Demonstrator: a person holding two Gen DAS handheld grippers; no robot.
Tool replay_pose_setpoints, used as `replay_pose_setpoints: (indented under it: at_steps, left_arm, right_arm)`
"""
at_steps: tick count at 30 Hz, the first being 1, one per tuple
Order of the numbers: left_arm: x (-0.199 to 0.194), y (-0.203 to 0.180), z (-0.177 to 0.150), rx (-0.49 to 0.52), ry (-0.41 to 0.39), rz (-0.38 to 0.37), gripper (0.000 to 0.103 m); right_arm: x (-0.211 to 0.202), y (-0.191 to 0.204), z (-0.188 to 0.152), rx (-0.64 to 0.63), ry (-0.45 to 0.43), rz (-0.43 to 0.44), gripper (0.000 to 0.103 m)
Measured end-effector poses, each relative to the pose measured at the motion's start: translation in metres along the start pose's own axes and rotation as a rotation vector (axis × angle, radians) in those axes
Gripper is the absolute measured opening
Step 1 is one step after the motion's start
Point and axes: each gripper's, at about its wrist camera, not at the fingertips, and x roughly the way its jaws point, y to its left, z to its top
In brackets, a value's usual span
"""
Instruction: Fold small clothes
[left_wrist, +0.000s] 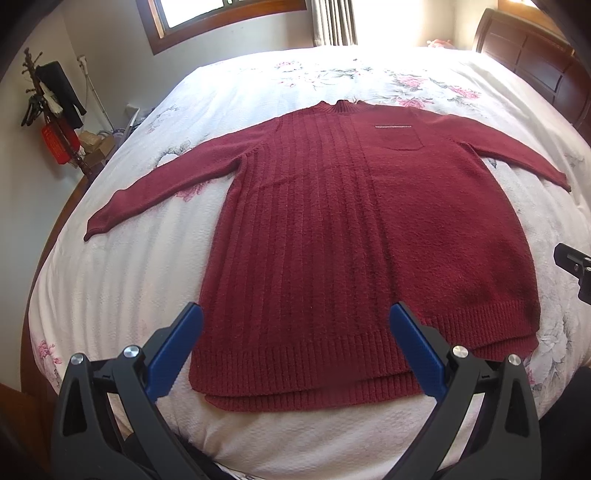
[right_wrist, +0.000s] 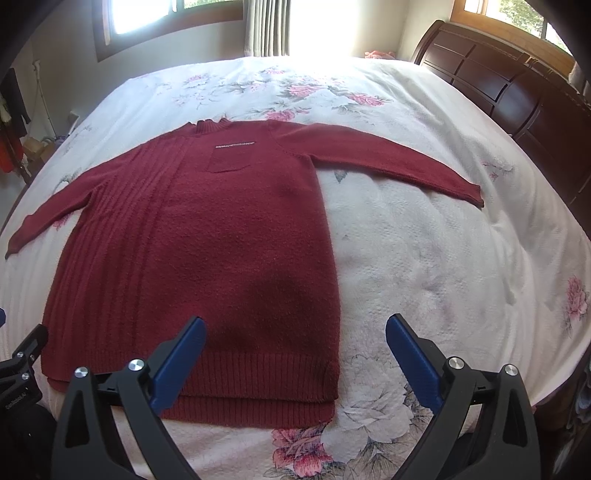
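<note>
Both the left hand-held gripper (left_wrist: 295, 314) and the right hand-held gripper (right_wrist: 295, 325) hover spread wide, released, above the red sweater's (left_wrist: 354, 229) hem, grasping nothing.

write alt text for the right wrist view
A dark red sweater lies flat, front up, both sleeves spread, on a white floral bedspread. The right gripper hovers near its hem, jaws open and empty, with a dark wooden headboard at right.
</note>
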Motion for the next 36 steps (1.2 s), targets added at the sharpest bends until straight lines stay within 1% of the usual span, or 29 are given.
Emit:
replay_pose_setpoints:
  at_steps: [36]
  left_arm:
    - [0.0032,0.0017,-0.0023,0.001,0.014,0.016,0.1]
  right_arm:
    - [0.0044,-0.0026,0.0017,0.009,0.007,-0.002,0.099]
